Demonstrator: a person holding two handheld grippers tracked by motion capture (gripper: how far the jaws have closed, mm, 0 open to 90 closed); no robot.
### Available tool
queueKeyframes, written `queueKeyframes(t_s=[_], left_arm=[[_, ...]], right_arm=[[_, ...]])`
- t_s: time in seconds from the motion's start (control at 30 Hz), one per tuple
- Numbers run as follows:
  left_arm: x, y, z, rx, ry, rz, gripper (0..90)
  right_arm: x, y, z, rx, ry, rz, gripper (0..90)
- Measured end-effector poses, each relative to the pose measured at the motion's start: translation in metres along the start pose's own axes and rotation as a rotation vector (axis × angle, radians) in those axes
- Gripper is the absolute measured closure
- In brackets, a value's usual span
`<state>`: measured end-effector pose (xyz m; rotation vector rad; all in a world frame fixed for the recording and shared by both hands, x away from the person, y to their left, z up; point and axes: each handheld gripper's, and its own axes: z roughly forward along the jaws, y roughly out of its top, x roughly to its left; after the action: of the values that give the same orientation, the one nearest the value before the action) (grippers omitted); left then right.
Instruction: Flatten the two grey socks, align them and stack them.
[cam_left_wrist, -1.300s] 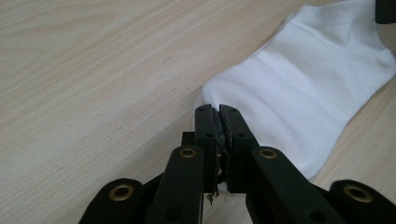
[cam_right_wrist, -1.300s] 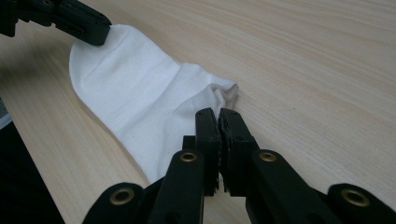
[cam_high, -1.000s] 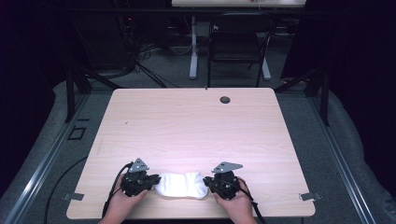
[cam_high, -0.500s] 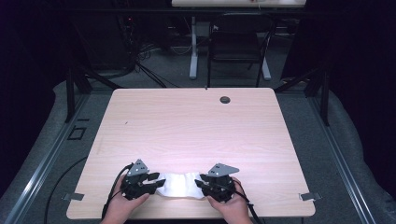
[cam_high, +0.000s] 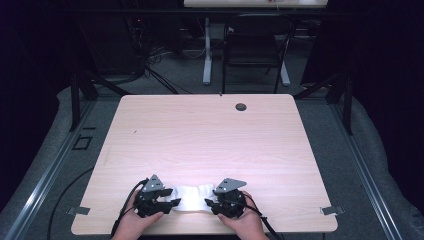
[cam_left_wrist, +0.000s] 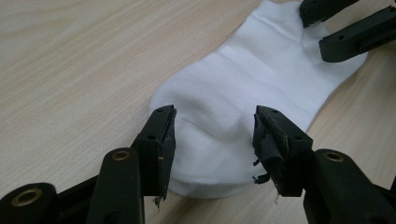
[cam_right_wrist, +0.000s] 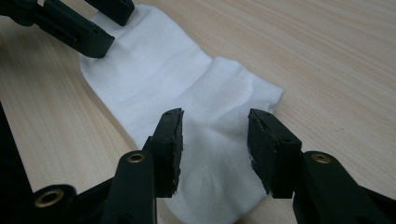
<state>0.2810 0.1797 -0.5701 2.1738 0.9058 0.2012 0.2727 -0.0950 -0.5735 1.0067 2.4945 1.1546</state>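
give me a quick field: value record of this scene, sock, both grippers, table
item: white sock, lying flat on the table, slightly rumpled
surface: light wood table, sock near the person's edge
left gripper: at one end of the sock, fingers just been opening, spread over the fabric, not pressing it
right gripper: at the other end, fingers just been opening, sock beneath the gap, not clamped
held: nothing gripped
other: dark round grommet near the far table edge
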Motion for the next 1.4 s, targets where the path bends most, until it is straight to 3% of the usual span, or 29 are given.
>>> queueKeyframes(t_s=[0.17,0.43,0.83,1.0,1.4], left_arm=[[0.001,-0.002,0.002,0.014,-0.003,0.005,48.2],[0.001,-0.003,0.005,0.015,0.007,0.026,48.1],[0.007,0.001,0.011,-0.008,0.025,0.047,47.9],[0.011,0.003,0.012,-0.014,0.022,0.040,47.9],[0.017,0.007,0.019,-0.041,0.030,0.033,46.3]], right_arm=[[-0.001,-0.002,0.001,0.010,-0.011,0.007,54.9],[-0.008,-0.006,0.000,0.009,-0.018,0.071,56.3],[-0.012,-0.005,0.001,0.002,-0.038,0.079,56.0],[-0.015,-0.004,0.003,-0.001,-0.044,0.061,55.1],[-0.021,-0.001,0.007,-0.024,-0.053,0.083,53.0]])
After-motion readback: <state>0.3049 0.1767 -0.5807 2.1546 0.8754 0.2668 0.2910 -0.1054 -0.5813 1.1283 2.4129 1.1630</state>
